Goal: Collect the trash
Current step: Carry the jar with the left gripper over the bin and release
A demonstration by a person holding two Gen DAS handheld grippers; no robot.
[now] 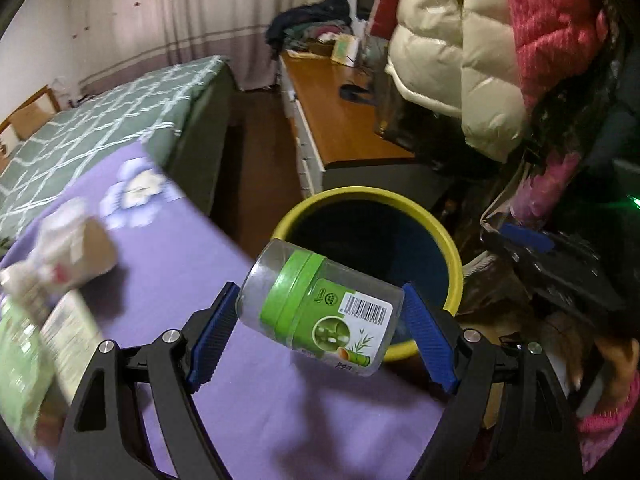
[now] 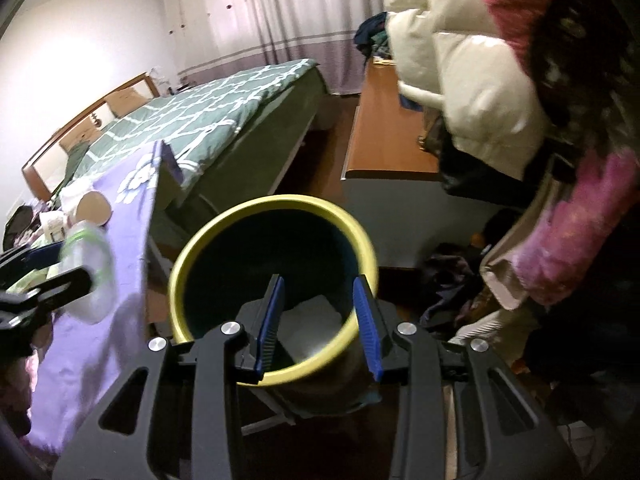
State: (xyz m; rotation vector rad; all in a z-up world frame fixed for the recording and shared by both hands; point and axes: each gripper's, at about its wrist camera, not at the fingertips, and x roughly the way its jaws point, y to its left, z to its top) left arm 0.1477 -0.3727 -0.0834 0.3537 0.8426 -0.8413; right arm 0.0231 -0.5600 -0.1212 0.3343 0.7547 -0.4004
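My left gripper [image 1: 320, 320] is shut on a clear plastic jar with a green label [image 1: 320, 304], held sideways above the edge of the purple-clothed table [image 1: 248, 392], close to the yellow-rimmed trash bin [image 1: 452, 252]. In the right wrist view the jar [image 2: 90, 268] shows blurred at the left, in the left gripper. My right gripper [image 2: 320, 320] is open and empty, its fingers hanging over the bin's near rim [image 2: 320, 364]. White paper [image 2: 316, 328] lies inside the bin.
More trash lies on the table at the left: a brown paper cup [image 1: 90, 248], crumpled wrappers and a green packet [image 1: 24, 344]. A bed with a green quilt [image 2: 208, 120] stands behind. A wooden desk [image 1: 340, 116] and hanging jackets [image 1: 460, 52] are at the right.
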